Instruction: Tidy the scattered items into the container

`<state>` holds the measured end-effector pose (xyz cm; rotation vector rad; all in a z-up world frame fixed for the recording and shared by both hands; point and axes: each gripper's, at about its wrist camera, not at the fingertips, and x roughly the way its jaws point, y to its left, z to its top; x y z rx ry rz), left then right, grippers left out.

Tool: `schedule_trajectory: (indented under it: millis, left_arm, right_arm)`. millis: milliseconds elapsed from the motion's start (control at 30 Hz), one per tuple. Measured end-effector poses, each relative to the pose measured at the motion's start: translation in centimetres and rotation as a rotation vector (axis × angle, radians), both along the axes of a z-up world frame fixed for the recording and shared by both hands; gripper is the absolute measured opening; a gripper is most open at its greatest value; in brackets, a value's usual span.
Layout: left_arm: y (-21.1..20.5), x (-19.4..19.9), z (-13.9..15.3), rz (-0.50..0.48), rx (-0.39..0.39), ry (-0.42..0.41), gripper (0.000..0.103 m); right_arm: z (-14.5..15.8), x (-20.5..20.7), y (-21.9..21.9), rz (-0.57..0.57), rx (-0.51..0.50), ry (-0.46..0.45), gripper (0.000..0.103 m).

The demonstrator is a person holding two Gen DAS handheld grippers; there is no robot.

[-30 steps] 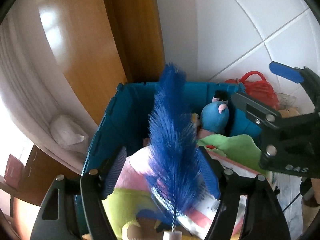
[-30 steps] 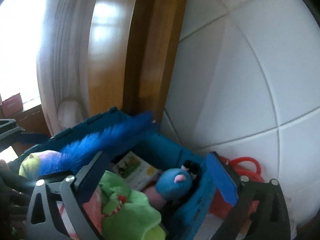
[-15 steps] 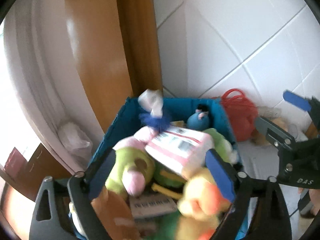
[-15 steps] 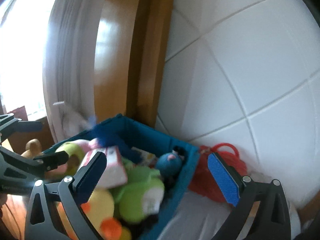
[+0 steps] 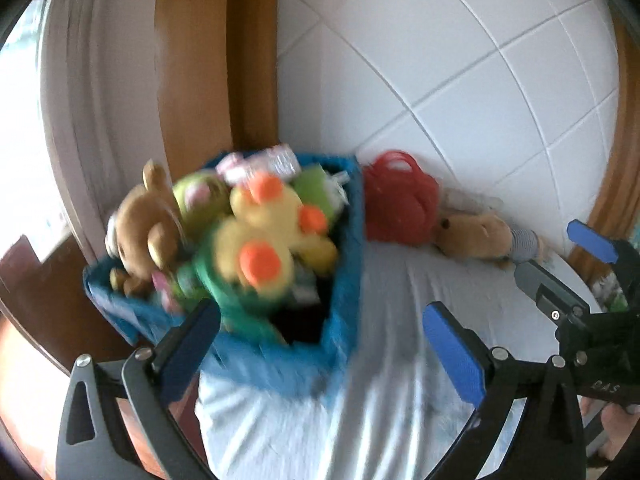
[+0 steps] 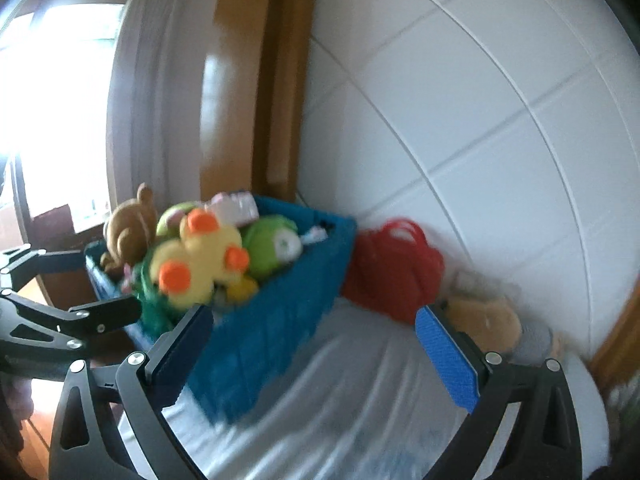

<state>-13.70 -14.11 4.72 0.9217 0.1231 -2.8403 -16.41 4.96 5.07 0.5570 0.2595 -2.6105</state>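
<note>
A blue fabric bin (image 5: 344,280) (image 6: 280,304) stands on a white sheet, heaped with soft toys: a yellow duck with orange spots (image 5: 264,236) (image 6: 200,256), a brown bear (image 5: 148,224) (image 6: 128,232), a green plush (image 6: 272,244) and a pink-and-white pack (image 5: 260,164). Outside the bin, against the wall, lie a red bag (image 5: 400,200) (image 6: 396,268) and a tan plush dog (image 5: 476,236) (image 6: 484,320). My left gripper (image 5: 316,340) is open and empty, well short of the bin. My right gripper (image 6: 312,348) is open and empty too, beside the bin's near corner. Both views are blurred.
A white tiled wall (image 5: 460,80) runs behind the bin, with a wooden frame (image 5: 224,52) and a white curtain (image 5: 100,80) to the left. The white sheet (image 5: 380,400) spreads in front. The right gripper's frame (image 5: 580,300) shows at the right edge.
Both grippers have pulled back and up from the bin. The blue feather that stood between the left fingers is gone from them; the whole heaped bin, red bag and plush dog now show.
</note>
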Motion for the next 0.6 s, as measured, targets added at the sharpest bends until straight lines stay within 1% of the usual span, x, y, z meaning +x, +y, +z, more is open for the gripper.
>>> schedule_trajectory:
  millis: [133, 300, 467, 533, 600]
  left_arm:
    - [1.8, 3.3, -1.0, 0.019, 0.008, -0.012, 0.103]
    - [3.4, 6.4, -1.2, 0.001, 0.003, -0.006, 0.103]
    - [3.0, 8.9, -2.3, 0.006, 0.025, -0.001, 0.103]
    - [3.1, 10.0, -2.7, -0.008, 0.033, 0.001, 0.103]
    - [3.3, 11.0, -2.9, -0.018, 0.02, 0.003, 0.103]
  right_arm:
    - [-0.8, 3.4, 2.3, -0.012, -0.019, -0.033, 0.103]
    - [-0.1, 6.8, 3.7, -0.043, -0.034, -0.017, 0.103]
    - [-1.0, 10.3, 4.1, -0.089, -0.01, -0.004, 0.103]
    - [-1.6, 11.1, 4.1, -0.104, -0.009, -0.014, 0.103]
    - [-2.2, 11.7, 4.2, -0.116, -0.016, -0.029, 0.103]
